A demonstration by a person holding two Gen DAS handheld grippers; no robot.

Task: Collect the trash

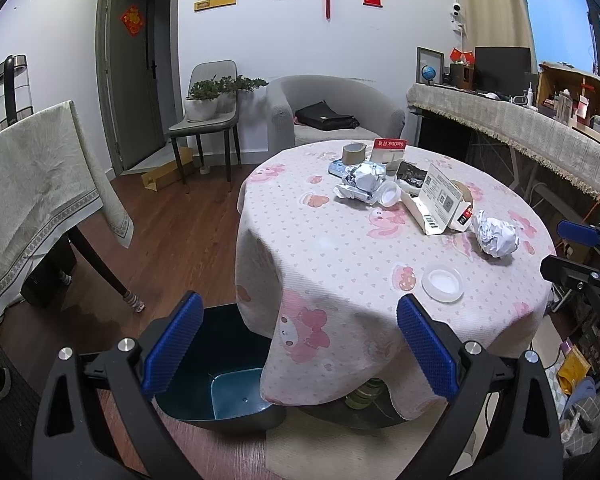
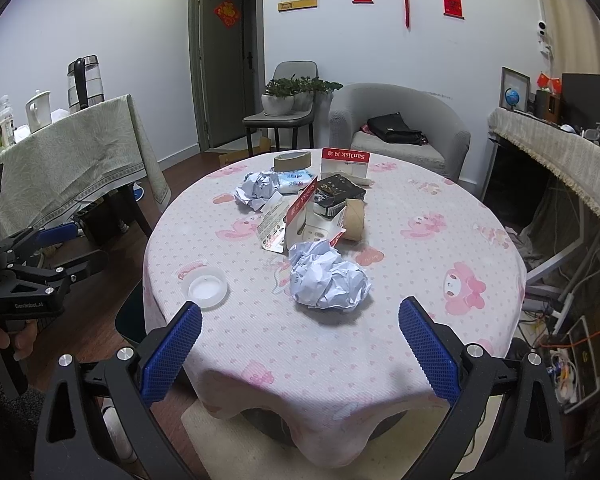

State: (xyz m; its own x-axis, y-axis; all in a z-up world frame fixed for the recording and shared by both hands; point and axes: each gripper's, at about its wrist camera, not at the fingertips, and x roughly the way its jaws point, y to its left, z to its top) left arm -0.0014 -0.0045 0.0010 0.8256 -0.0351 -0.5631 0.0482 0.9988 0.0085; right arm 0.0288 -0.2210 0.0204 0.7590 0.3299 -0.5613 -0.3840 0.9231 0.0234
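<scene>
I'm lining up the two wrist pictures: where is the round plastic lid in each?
Left wrist view: the plastic lid lies right of centre, near the table's front edge.
Right wrist view: the lid lies left of centre, just above the left fingertip.
Shared landmark: the nearer crumpled paper ball, beside the lid in both.

The tablecloth (image 2: 420,280) looked like soft matt cloth with a fine dotted weave. The crumpled paper ball (image 2: 328,284) was dull white and full of creases. The lid (image 2: 206,288) was translucent smooth plastic. The bin (image 1: 228,364) looked like glossy dark plastic, the floor (image 1: 172,232) was shiny wood, and the blue finger pads (image 2: 428,348) were rough and knobbly.
</scene>
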